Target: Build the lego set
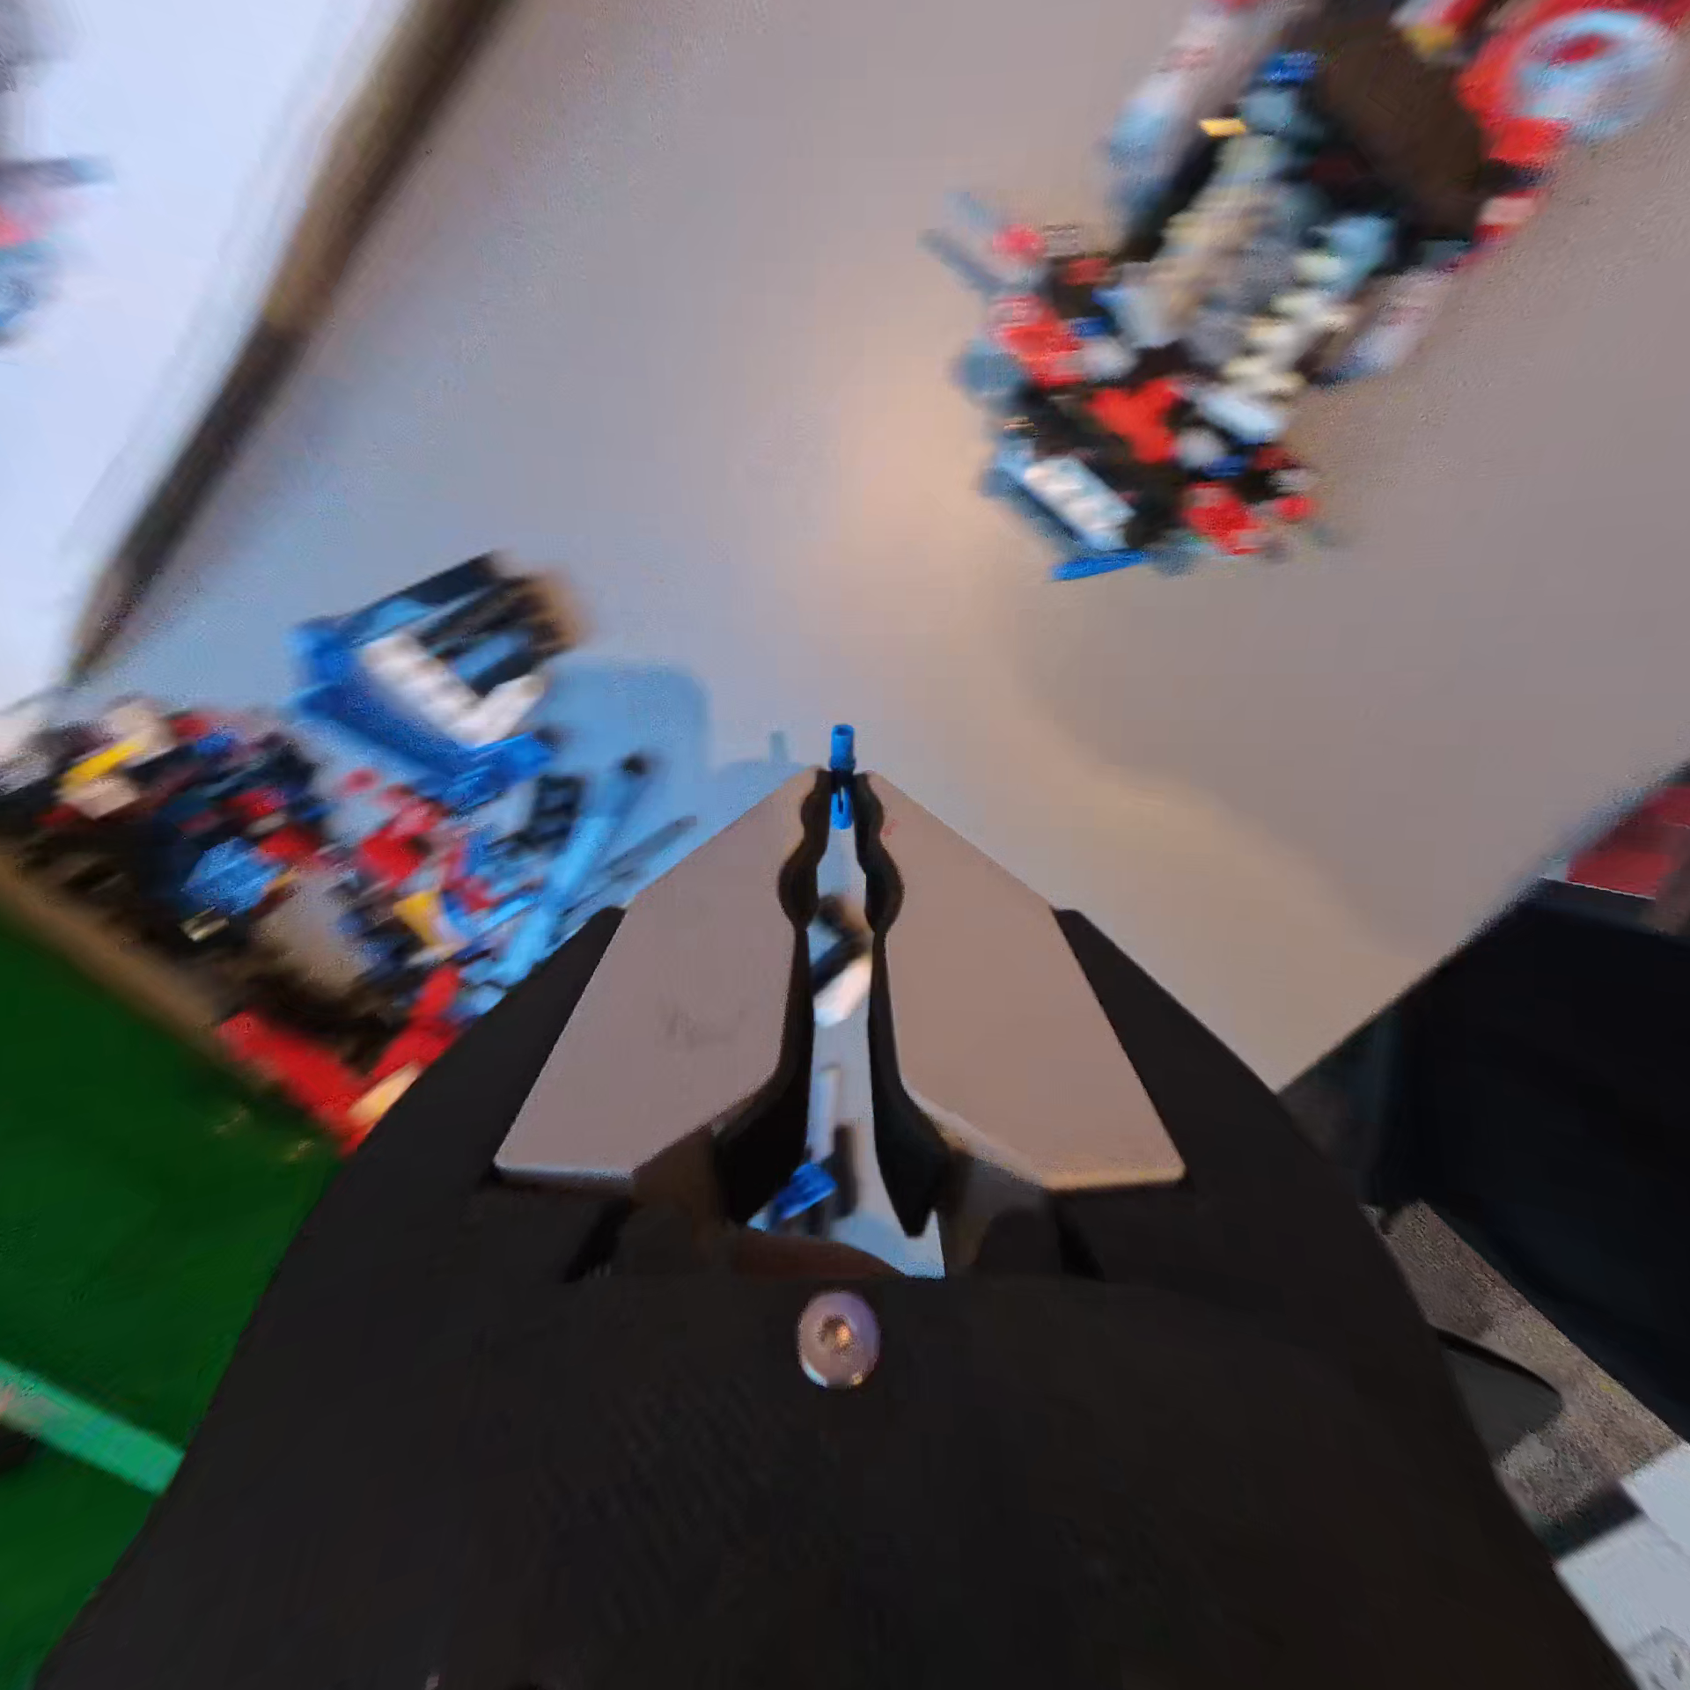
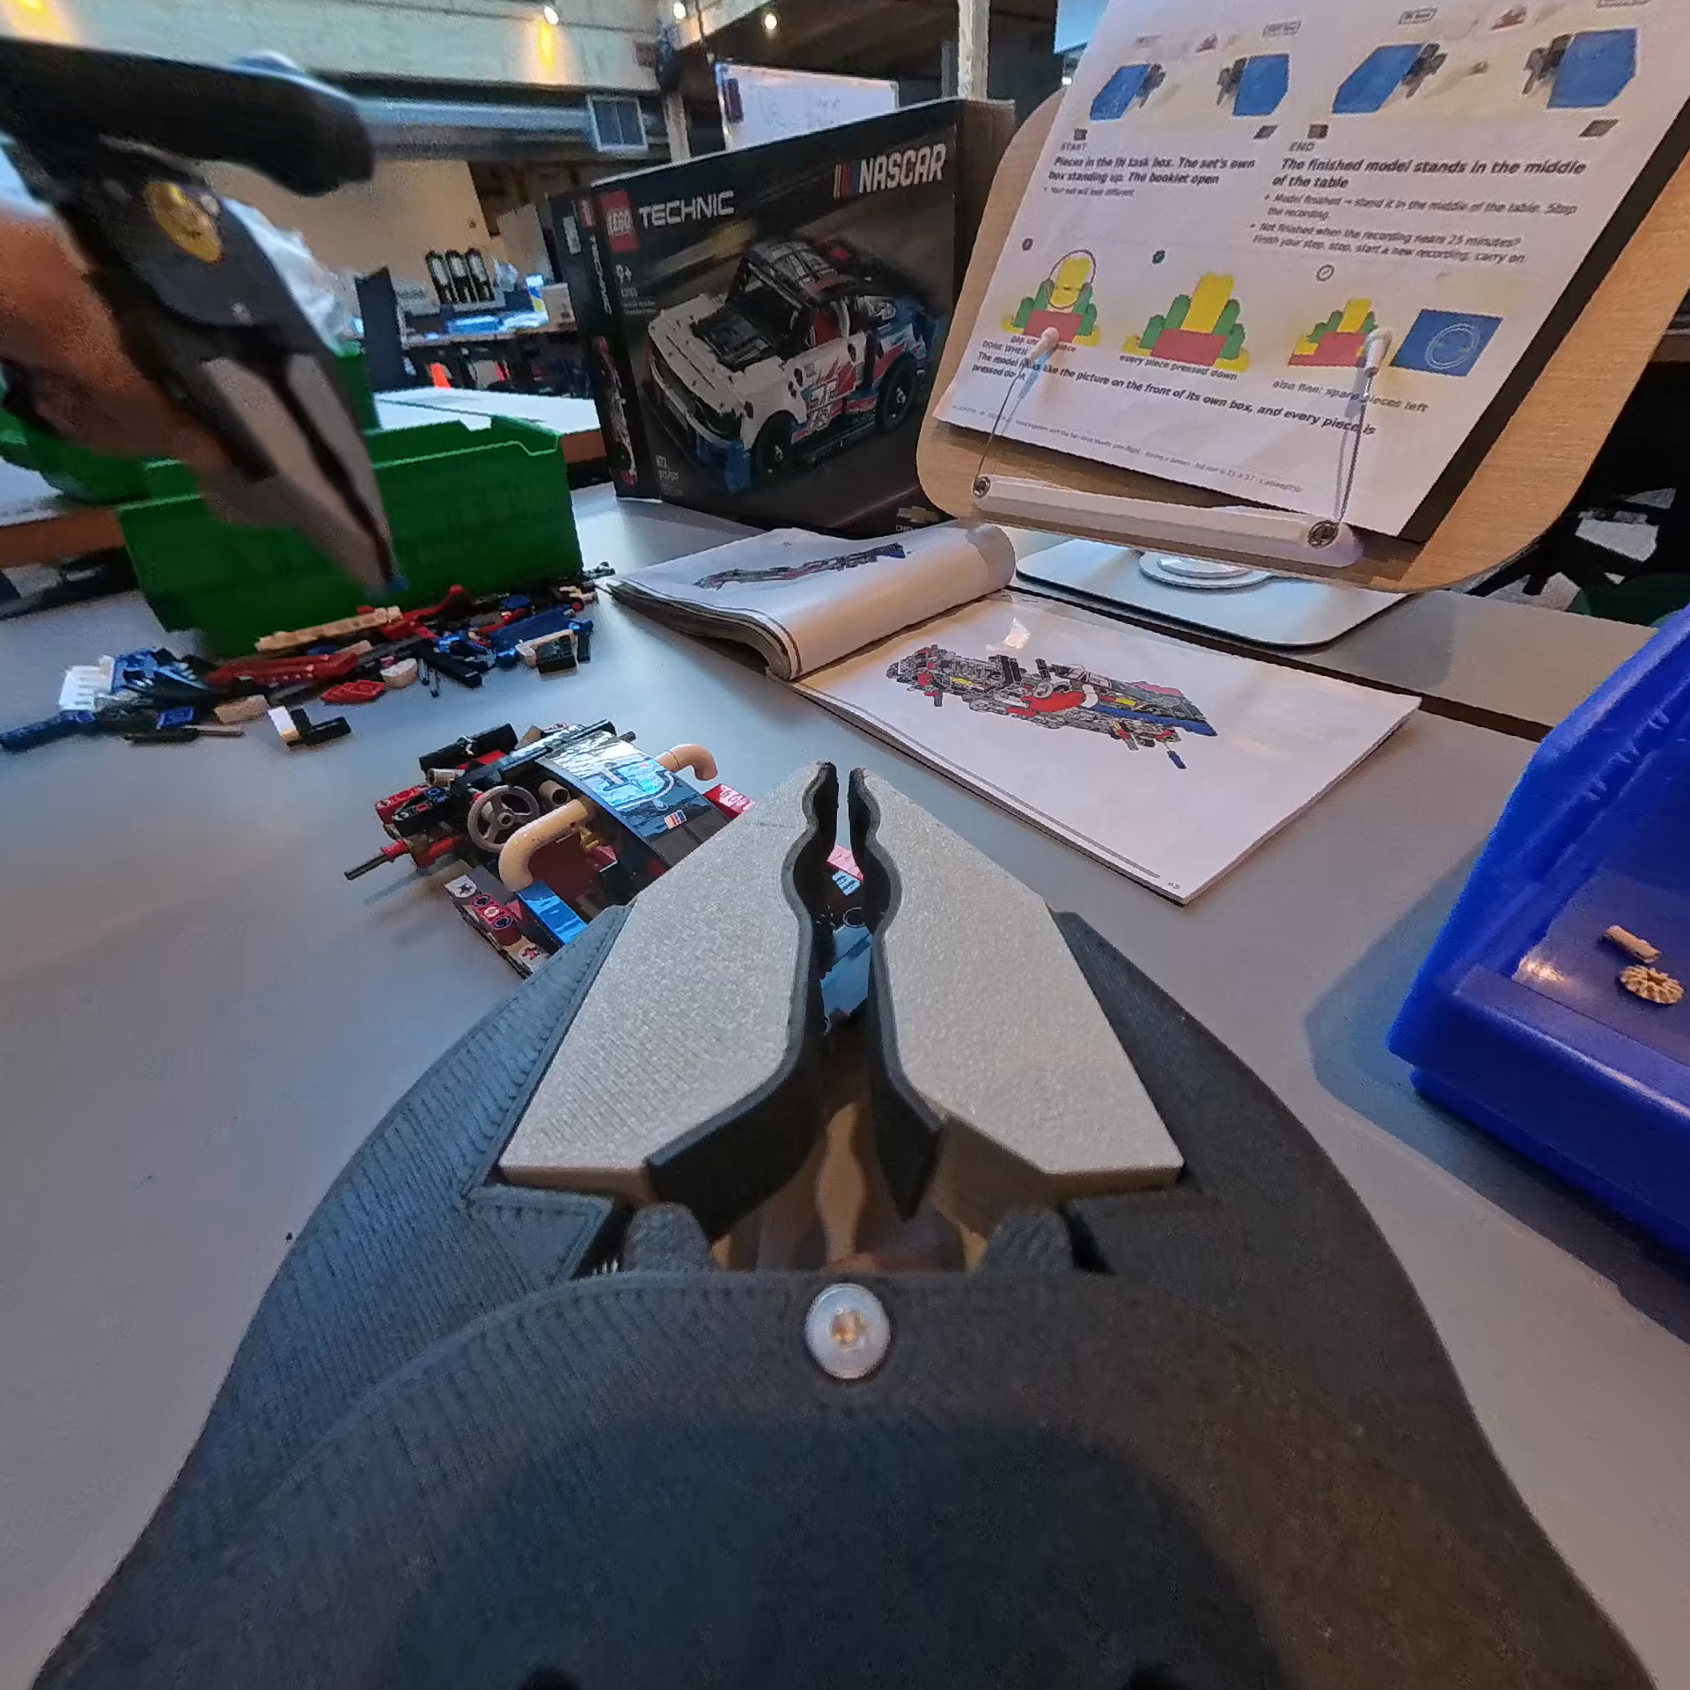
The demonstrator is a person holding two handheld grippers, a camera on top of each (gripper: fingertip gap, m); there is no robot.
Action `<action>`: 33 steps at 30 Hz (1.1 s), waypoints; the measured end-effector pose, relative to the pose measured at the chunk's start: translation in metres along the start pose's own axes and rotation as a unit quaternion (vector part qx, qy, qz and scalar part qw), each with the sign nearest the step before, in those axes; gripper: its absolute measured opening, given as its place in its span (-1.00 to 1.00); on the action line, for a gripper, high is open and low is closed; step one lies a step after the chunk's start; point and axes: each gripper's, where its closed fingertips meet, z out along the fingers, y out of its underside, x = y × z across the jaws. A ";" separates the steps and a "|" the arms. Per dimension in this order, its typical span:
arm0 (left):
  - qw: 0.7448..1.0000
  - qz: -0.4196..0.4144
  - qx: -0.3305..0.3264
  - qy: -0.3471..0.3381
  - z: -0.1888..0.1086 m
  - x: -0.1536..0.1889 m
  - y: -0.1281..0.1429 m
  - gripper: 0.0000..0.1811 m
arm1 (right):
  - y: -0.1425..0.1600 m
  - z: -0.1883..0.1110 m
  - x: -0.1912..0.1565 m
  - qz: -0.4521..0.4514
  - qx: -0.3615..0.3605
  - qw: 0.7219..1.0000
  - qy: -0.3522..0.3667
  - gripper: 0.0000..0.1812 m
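Observation:
My left gripper (image 1: 841,777) is shut on a small blue pin (image 1: 840,752) that sticks out past its tips, held above the table. The view is blurred by motion. The partly built car model (image 1: 1180,366) lies at the upper right there, and loose pieces (image 1: 302,860) lie at the left. In the right wrist view the model (image 2: 549,832) lies on the grey table just ahead and left of my right gripper (image 2: 843,782), which is shut with nothing between its tips. The left gripper (image 2: 379,572) hangs over the pile of loose pieces (image 2: 366,658) at the upper left.
An open instruction booklet (image 2: 1052,722) lies ahead right. The set's box (image 2: 777,311) and a stand with a printed sheet (image 2: 1280,274) stand behind it. A green bin (image 2: 439,512) is at the back left, a blue tray (image 2: 1573,960) at the right. My hands' fingertips stand some 30 cm from each other.

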 end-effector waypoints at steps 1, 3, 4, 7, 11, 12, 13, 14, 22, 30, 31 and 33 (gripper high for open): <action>1.000 0.006 0.004 0.024 0.010 0.021 -0.002 -0.98 | 0.000 0.000 0.000 -0.001 -0.001 1.000 0.000 -1.00; 0.999 0.003 0.003 0.050 0.032 0.047 -0.002 -0.98 | 0.001 0.000 -0.001 -0.004 -0.002 1.000 0.001 -1.00; 0.999 0.005 0.005 0.053 0.041 0.053 -0.002 -0.98 | 0.001 0.000 -0.001 -0.005 -0.002 1.000 0.002 -1.00; 0.998 -0.009 0.008 0.064 0.062 0.063 -0.003 -0.98 | 0.001 0.000 -0.001 -0.008 -0.002 1.000 0.006 -1.00; 0.998 -0.018 0.001 0.056 0.072 0.062 0.000 -0.86 | 0.001 -0.002 0.002 -0.008 -0.001 1.000 0.013 -1.00; 0.998 -0.023 0.009 0.060 0.071 0.062 -0.002 -0.87 | 0.001 -0.002 0.002 -0.008 -0.001 1.000 0.014 -1.00; 0.997 -0.033 0.017 0.072 0.070 0.064 -0.003 -0.84 | 0.001 -0.002 0.003 -0.009 -0.001 1.000 0.015 -1.00; 0.995 -0.043 0.027 0.080 0.067 0.065 -0.005 -0.86 | 0.001 -0.002 0.003 -0.009 0.000 1.000 0.017 -1.00; 0.985 -0.088 0.126 0.072 0.027 0.072 0.002 -0.77 | 0.000 -0.004 0.007 -0.008 0.001 1.000 0.023 -1.00; 0.944 -0.084 0.317 0.015 0.041 0.134 0.022 -0.76 | 0.002 -0.002 0.004 -0.007 -0.003 1.000 0.020 -1.00; 0.948 -0.069 0.311 -0.009 0.049 0.132 0.026 -0.75 | 0.003 -0.002 0.003 -0.007 -0.005 1.000 0.019 -1.00; 0.947 -0.050 0.318 -0.022 0.058 0.134 0.027 -0.76 | 0.003 -0.001 0.003 -0.009 -0.007 1.000 0.018 -1.00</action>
